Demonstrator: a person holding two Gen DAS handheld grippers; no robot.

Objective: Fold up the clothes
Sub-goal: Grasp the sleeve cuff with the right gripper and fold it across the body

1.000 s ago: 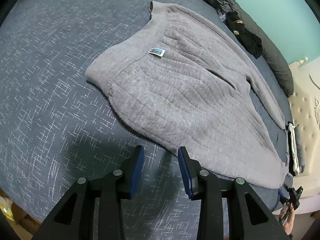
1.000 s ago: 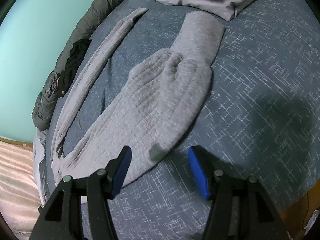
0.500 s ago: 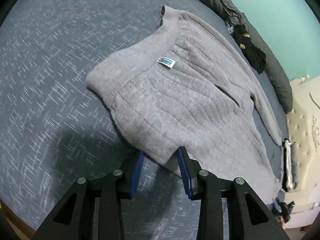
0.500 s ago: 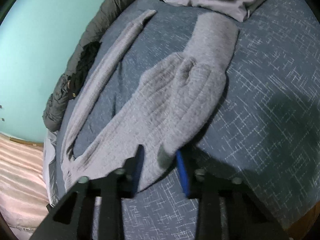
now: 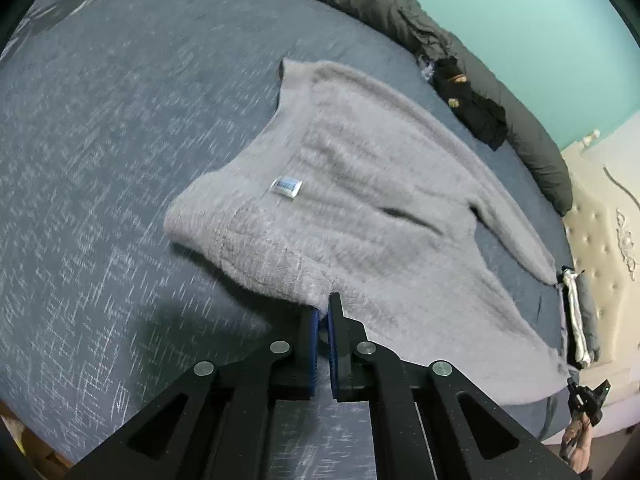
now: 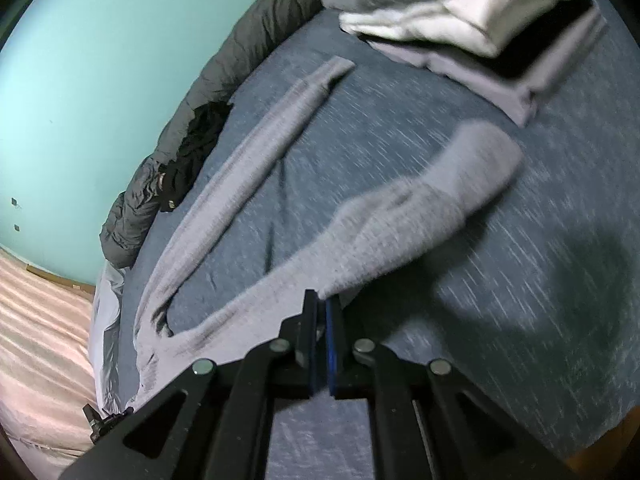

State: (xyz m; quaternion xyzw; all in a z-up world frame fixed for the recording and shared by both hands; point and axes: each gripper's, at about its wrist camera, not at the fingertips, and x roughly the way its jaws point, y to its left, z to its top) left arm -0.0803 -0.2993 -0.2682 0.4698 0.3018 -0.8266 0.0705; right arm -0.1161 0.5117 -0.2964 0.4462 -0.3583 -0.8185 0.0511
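A fuzzy grey sweater [image 5: 360, 200] lies spread on a dark blue bed cover [image 5: 100, 140], a small blue label [image 5: 286, 188] near its collar. My left gripper [image 5: 323, 312] is shut on the sweater's near edge, which lifts slightly off the cover. In the right wrist view my right gripper [image 6: 322, 308] is shut on the near sleeve [image 6: 420, 208] of the grey sweater, and the sleeve rises from the bed toward the jaws. The far sleeve [image 6: 264, 160] lies flat and straight on the bed cover [image 6: 540, 280].
A dark rolled duvet [image 5: 500, 92] runs along the far bed edge by the teal wall, with a black garment [image 5: 476, 108] on it. Folded white and grey clothes [image 6: 480, 16] are stacked at the head end. A cream padded headboard [image 5: 600, 240] stands right.
Both grippers went from open to shut, each closing on the sweater: the left on its near edge, the right on the near sleeve. Both held parts now lift off the bed.
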